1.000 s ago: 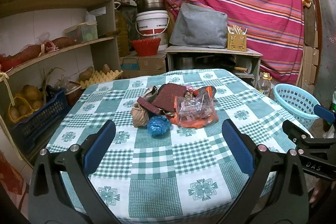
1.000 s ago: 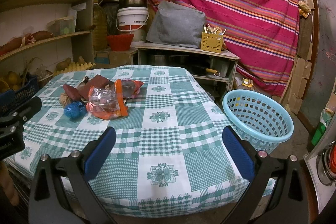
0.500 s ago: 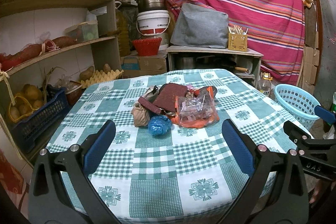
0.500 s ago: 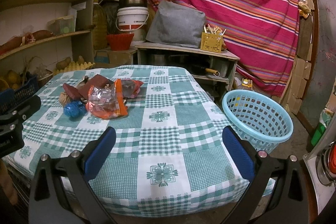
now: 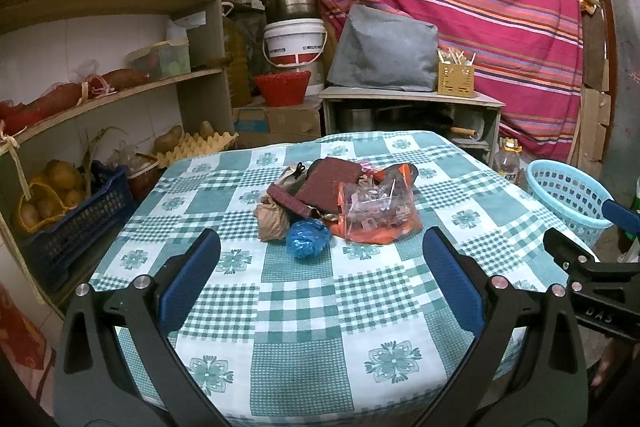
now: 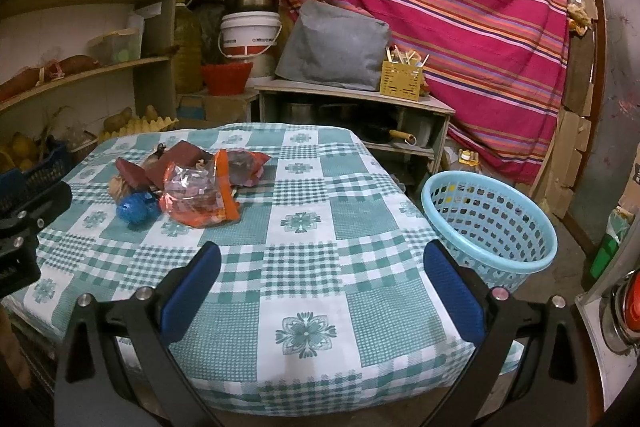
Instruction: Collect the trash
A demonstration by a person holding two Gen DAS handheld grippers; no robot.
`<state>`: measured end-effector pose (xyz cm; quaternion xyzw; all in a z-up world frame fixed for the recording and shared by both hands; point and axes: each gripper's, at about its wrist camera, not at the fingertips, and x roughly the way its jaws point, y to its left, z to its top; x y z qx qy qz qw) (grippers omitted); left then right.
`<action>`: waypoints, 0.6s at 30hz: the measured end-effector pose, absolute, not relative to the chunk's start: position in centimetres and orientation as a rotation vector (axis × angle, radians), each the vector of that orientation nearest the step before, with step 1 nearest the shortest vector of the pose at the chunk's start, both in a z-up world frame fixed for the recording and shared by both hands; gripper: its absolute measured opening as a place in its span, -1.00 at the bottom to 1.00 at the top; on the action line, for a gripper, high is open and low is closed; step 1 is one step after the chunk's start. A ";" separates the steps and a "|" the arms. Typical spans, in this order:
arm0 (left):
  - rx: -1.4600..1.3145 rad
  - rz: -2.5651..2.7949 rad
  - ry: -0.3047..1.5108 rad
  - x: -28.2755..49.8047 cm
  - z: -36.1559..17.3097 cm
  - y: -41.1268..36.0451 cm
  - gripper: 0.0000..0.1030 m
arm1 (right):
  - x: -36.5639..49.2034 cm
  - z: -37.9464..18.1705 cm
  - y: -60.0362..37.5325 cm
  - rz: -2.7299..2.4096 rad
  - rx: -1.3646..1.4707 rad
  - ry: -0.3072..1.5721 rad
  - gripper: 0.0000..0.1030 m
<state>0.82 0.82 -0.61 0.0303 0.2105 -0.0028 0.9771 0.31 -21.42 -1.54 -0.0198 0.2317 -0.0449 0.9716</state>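
- Two grippers hover above the near edge of the surface (image 5: 304, 311), which wears a green-and-white checked cloth; neither touches anything.
- The left gripper (image 5: 320, 275) has its blue-padded fingers (image 5: 188, 283) spread wide and holds nothing.
- The right gripper (image 6: 320, 279) is likewise spread wide and empty, its fingers (image 6: 454, 291) over the cloth.
- The trash pile (image 5: 340, 203) sits near the middle of the surface, ahead of the left gripper and well apart from both.
- In the pile: a crumpled blue ball (image 5: 308, 238) at the near side, a tan paper wad (image 5: 272, 221) touching it on the left, a clear-and-orange plastic bag (image 5: 374, 213) on the right, and dark red wrappers (image 5: 328, 183) behind.
- A light blue basket (image 6: 488, 223) stands on the floor just beside the surface's right edge.
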 end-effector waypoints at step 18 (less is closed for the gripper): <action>0.051 -0.006 0.435 1.1 -0.9 0.8 0.90 | 0.8 -1.6 -22.0 -0.095 -0.030 0.471 0.92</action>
